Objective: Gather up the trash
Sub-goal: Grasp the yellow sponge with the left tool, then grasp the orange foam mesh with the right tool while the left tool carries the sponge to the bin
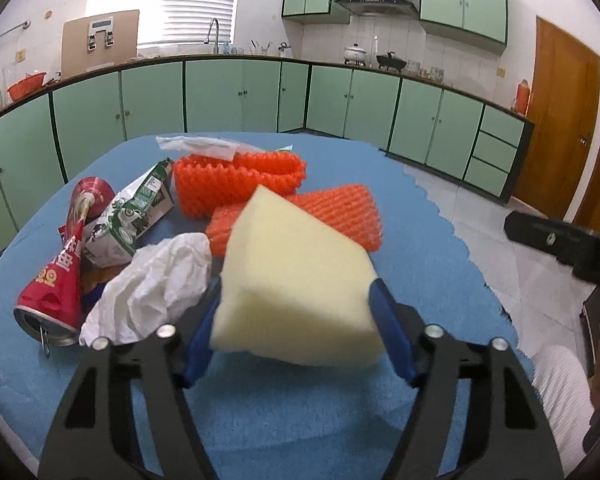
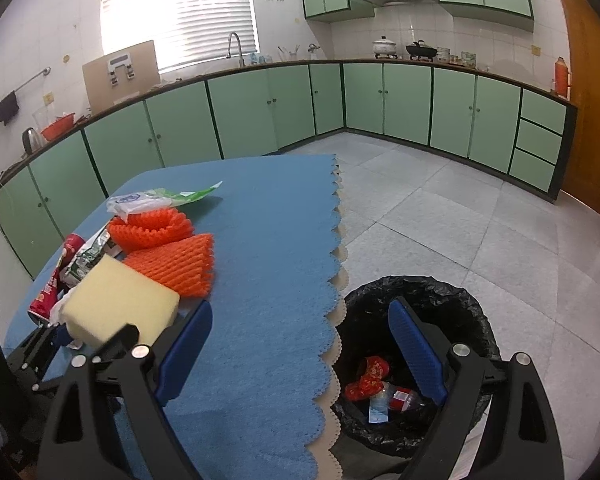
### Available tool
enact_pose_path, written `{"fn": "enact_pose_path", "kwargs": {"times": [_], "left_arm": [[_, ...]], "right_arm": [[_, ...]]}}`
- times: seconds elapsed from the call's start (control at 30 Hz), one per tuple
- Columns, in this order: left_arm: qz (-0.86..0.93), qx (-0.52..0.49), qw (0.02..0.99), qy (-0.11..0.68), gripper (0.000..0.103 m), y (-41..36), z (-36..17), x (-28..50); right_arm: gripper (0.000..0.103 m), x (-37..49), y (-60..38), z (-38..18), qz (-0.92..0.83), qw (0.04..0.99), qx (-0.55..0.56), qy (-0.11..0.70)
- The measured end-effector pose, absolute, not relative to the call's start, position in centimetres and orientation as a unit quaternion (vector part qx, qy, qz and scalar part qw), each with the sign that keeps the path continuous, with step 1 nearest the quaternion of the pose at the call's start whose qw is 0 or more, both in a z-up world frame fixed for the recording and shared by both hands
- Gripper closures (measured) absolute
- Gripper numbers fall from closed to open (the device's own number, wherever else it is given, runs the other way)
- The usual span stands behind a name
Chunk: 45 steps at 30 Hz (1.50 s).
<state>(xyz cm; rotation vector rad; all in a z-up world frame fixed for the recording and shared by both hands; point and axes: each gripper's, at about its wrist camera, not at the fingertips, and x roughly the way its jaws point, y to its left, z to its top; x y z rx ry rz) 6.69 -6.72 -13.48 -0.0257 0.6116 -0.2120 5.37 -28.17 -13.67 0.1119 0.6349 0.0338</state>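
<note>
Bin w/ red wrappers; left tongs grip sponge.

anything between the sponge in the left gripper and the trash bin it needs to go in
Nothing visible blocks it. The yellow sponge is held in the left hand-held gripper above the blue table mat; the black-lined trash bin sits open on the floor past the mat's scalloped edge, under the open right hand-held gripper.

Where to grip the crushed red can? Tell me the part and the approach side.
Grip the crushed red can across its pinched middle, coming from above. It lies on its side, mouth toward the camera; the milk carton and crumpled tissue crowd its right flank, so a side approach looks blocked.
</note>
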Motion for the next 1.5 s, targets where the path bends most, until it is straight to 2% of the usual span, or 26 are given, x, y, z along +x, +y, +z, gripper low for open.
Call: {"fn": "enact_pose_path", "kwargs": {"times": [0.27, 0.43, 0.6, 0.97, 1.3, 1.4, 1.5], "left_arm": [[-0.119, -0.029, 0.949, 0.291, 0.054, -6.0, -12.8, 6.6], [-0.127, -0.028, 0.957, 0.260, 0.059, -5.9, -11.5, 5.9], [-0.113, -0.019, 0.964, 0.239, 0.059, -5.5, -10.3, 5.9], [-0.047, -0.008, 0.969, 0.242, 0.059, -2.8, -9.2, 8.1], [-0.028, -0.023, 0.969, 0.244, 0.059, -0.8, -8.9, 10.4], [-0.025, -0.024, 0.969, 0.245, 0.059, 0.0, -9.3, 10.4], [-0.024, -0.022, 0.969, 0.247, 0.059, 0.1, -9.6, 10.5]], "right_arm": [[0.015, 5.3, -27.7, -13.7, 0.021, 0.949, 0.045, 0.312], [0.015, 5.4, -27.8, -13.5, 0.021, 0.949, 0.048, 0.310], [0.016, 5.7, -27.5, -13.2, 0.029, 0.950, 0.052, 0.306], [0.023, 8.8, -23.8, -12.7, 0.060, 0.952, 0.055, 0.293], [0.031, 12.2, -20.5, -15.0, 0.078, 0.946, 0.033, 0.314], [0.040, 13.2, -20.1, -15.9, 0.086, 0.939, 0.031, 0.332], [0.059, 13.8, -19.8, -16.7, 0.099, 0.929, 0.036, 0.355]]}}
